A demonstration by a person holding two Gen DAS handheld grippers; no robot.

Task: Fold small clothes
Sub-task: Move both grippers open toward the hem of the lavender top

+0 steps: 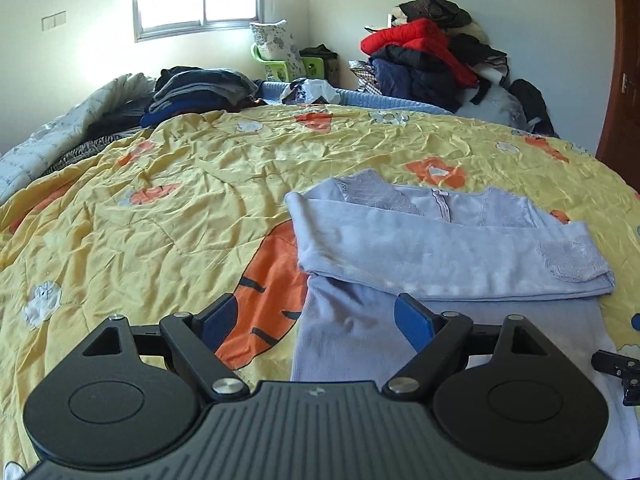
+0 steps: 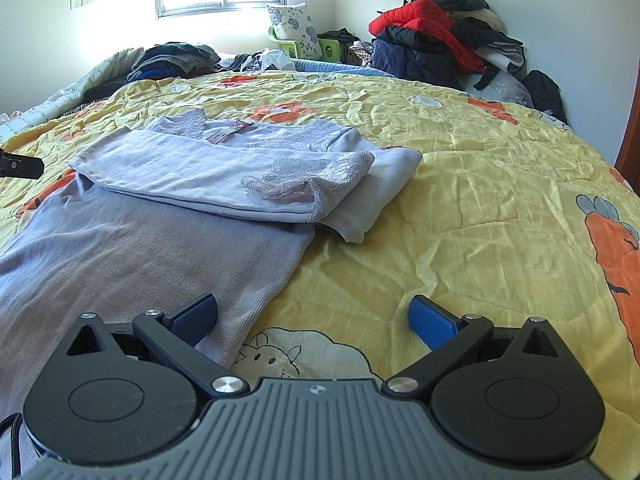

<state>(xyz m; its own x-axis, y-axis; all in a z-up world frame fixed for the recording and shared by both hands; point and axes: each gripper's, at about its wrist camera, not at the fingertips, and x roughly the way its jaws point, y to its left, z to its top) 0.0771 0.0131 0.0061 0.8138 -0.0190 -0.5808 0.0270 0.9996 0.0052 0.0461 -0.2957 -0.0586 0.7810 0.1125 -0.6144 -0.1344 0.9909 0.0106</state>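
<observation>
A pale lavender long-sleeved top [image 1: 420,248] lies flat on the yellow quilt [image 1: 180,200], both sleeves folded across its chest, lace cuffs showing. It also shows in the right wrist view [image 2: 168,216]. My left gripper [image 1: 316,320] is open and empty, its jaws straddling the top's lower left edge. My right gripper [image 2: 316,316] is open and empty, its jaws straddling the top's lower right hem corner, left pad over the fabric, right pad over the quilt. Part of the right gripper [image 1: 616,368] shows at the left view's right edge.
A stack of dark folded clothes [image 1: 200,88] sits at the bed's far left. A pile of jackets, red and navy [image 1: 428,60], stands at the far right by the wall. A green stool with a floral pillow [image 1: 280,56] is under the window. A brown door [image 1: 624,80] is at right.
</observation>
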